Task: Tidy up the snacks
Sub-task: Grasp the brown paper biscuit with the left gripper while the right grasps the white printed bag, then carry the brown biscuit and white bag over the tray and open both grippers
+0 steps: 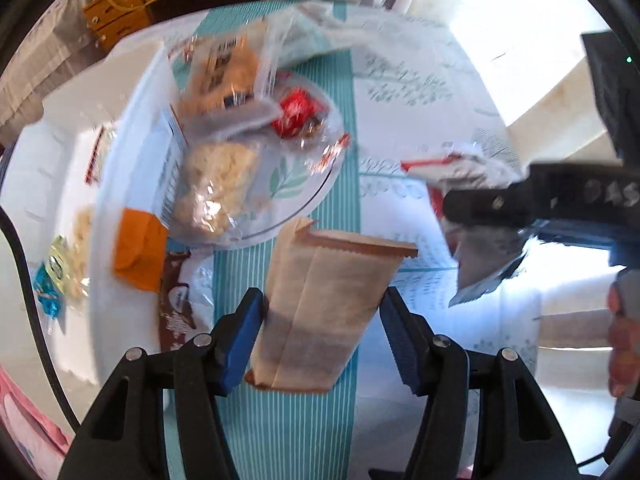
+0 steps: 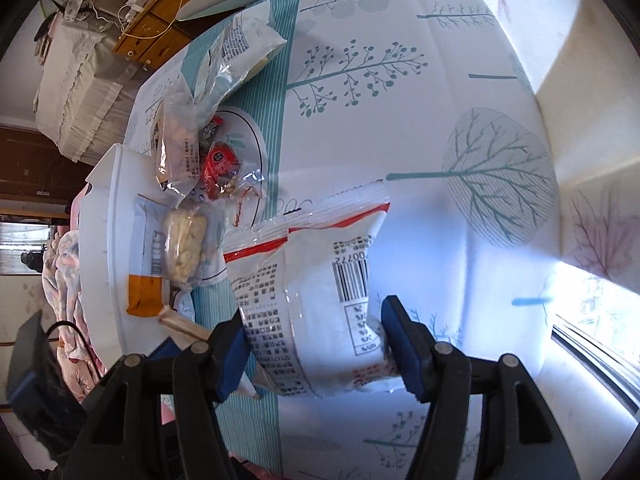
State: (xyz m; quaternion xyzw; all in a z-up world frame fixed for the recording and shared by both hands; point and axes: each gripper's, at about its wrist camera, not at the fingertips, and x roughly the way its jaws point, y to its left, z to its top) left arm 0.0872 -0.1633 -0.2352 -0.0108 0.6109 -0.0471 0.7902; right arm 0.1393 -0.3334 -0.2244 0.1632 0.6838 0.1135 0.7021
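Paper first: a brown paper packet [image 1: 320,304] is seen nearest in the left wrist view, lying between the spread fingers of the left claw [image 1: 322,340]; whether the pads already bite cannot be told, though a gap shows on the right side. It is judged light and crushable, best taken across its flat middle rather than by the serrated top edge.

On the other side, a white snack bag [image 2: 320,300] with a barcode and red stripe is clamped by the right claw [image 2: 316,344], pads pressed into both flanks, the bag held above the bench. Slick film, puffed with air, is to be expected; a squeeze too hard could burst it or crush the contents.

Further out, a leaf-printed plate [image 1: 296,188] is piled with clear-wrapped biscuits [image 1: 220,184] and a red sweet packet [image 1: 294,114]. A white bin [image 2: 116,248] stands beside it, some packets already inside.

Beneath everything, a tree-patterned cloth [image 2: 480,160] with a teal striped band is spread over the bench. Beyond, a wooden drawer cabinet [image 2: 160,12] is visible, and bright window light is thrown in from the right.
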